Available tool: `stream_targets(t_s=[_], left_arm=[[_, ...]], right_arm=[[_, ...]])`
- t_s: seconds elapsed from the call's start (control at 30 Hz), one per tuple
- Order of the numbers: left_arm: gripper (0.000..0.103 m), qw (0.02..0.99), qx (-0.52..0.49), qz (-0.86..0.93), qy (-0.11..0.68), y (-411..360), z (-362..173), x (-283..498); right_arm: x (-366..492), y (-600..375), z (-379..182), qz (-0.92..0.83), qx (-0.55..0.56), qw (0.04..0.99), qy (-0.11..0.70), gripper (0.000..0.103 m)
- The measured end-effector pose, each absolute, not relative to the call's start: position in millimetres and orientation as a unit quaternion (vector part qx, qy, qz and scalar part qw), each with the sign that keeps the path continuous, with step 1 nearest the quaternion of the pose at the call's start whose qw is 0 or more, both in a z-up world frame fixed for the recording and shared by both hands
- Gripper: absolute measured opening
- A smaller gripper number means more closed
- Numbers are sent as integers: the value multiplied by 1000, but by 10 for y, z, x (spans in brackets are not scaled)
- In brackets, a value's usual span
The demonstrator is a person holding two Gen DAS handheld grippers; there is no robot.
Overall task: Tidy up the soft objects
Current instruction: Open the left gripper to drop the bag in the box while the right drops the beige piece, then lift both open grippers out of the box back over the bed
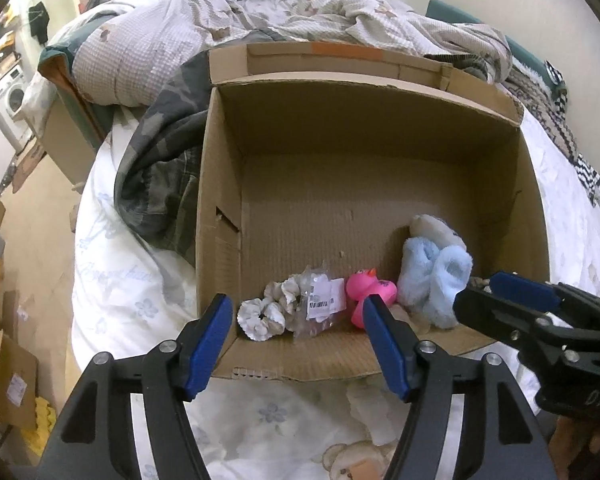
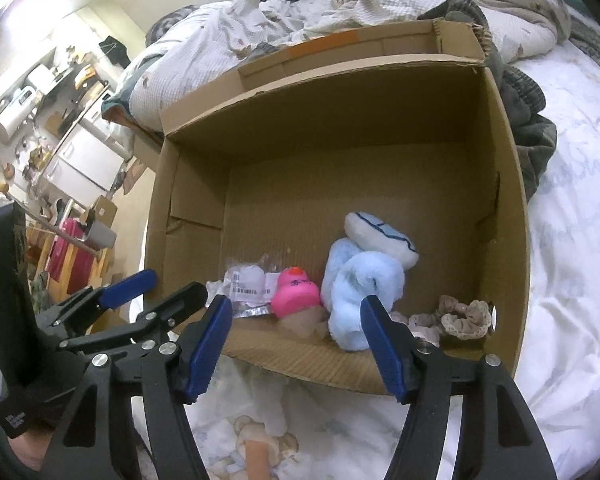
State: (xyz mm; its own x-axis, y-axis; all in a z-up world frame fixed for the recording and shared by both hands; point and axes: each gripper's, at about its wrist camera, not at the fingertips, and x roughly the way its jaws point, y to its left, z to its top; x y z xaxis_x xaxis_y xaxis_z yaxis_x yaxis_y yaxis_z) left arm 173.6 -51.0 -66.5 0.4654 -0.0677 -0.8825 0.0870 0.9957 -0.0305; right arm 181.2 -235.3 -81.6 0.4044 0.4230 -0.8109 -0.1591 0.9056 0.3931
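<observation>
Left wrist view gives us the pink duck (image 1: 370, 294) just past our left gripper (image 1: 296, 340), whose jaws stand wide and empty, with the blue plush (image 1: 436, 280) to its right in the cardboard box (image 1: 220, 184). Our right gripper (image 2: 296, 340) also gapes empty; beige scrunchies (image 2: 466, 316), perhaps lace, lie right of it.

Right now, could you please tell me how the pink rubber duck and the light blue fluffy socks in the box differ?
The pink rubber duck is smooth, glossy and compact, with an orange beak; the light blue fluffy socks are fuzzy, matte and clearly bulkier. The duck sits low on the floor of the cardboard box, while the socks pile up higher. Both lie side by side near the box's front wall.
</observation>
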Motion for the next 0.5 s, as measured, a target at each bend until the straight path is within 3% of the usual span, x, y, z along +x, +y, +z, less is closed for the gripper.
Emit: stream_targets(t_s=[0.5], left_arm=[[65,865,15,-35,500,-348,-541,1535]], right_arm=[[1610,-2440,-748,157,133,831,516,70]])
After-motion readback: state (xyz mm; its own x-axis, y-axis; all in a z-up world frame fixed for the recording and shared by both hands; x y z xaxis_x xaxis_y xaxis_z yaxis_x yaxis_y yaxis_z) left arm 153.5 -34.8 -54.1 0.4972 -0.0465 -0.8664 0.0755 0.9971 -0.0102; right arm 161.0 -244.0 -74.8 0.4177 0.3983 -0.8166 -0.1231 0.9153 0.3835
